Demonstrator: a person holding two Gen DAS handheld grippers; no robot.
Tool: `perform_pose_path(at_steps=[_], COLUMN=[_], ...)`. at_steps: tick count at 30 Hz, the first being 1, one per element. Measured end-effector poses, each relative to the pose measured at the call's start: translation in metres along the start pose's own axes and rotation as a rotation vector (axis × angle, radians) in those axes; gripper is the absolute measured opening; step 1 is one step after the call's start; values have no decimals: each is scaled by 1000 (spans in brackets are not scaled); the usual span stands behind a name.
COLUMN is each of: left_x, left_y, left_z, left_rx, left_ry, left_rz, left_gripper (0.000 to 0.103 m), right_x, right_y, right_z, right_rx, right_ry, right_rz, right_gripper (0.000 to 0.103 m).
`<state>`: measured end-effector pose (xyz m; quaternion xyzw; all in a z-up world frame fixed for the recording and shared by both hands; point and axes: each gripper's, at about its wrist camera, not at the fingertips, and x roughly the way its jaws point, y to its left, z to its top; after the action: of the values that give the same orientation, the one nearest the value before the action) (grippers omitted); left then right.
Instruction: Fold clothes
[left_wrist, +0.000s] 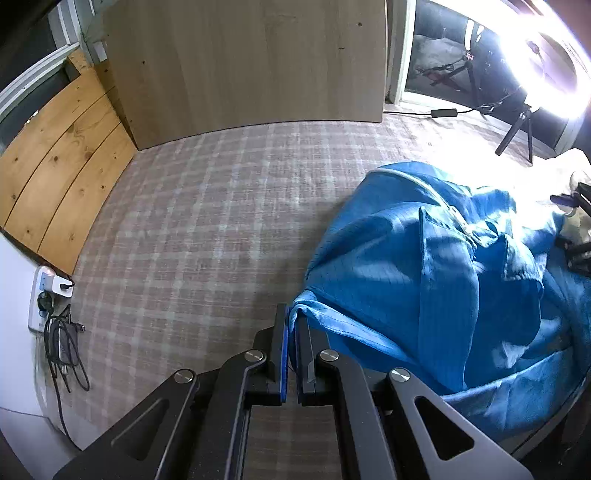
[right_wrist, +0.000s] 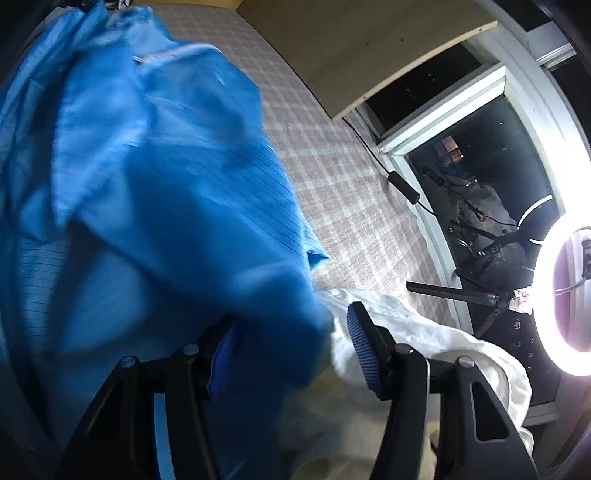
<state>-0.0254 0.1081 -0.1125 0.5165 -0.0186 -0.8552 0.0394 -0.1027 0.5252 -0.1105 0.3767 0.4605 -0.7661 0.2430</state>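
The left gripper (left_wrist: 293, 332), angled steeply down over a plaid bed cover (left_wrist: 207, 229), has its jaws pinched tight on a hem of the blue garment (left_wrist: 424, 280) at the lower centre of the left wrist view. From that pinch the cloth spreads in a rumpled heap across the right half of the frame.

In the right wrist view the right gripper (right_wrist: 291, 354) also tilts downward, its jaws standing about half apart; a blurred fold of the blue garment (right_wrist: 155, 206) hangs in the gap against the left pad, and the right pad sits free of it over a white cloth (right_wrist: 443, 339) at the lower right. The blue fabric fills the left half of that frame.

A lit ring light (right_wrist: 565, 302) glares at the right edge, beside a dark window (right_wrist: 480, 177). A wooden board (left_wrist: 243, 62) stands at the top of the left wrist view. No writing or label is readable anywhere.
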Motion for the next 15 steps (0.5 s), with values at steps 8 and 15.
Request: perform_pose_path(at_steps=[8, 15], left_x=[7, -35], left_y=[12, 43], left_z=[3, 20], left_rx=[-54, -58], left_ry=[3, -111], left_rz=[-35, -134], left_gripper=[2, 1], right_x=[10, -110], right_y=[-20, -72], right_z=[21, 41], right_rx=[178, 456], right_ry=[-35, -259], right_rz=[151, 63], right_gripper=[1, 0])
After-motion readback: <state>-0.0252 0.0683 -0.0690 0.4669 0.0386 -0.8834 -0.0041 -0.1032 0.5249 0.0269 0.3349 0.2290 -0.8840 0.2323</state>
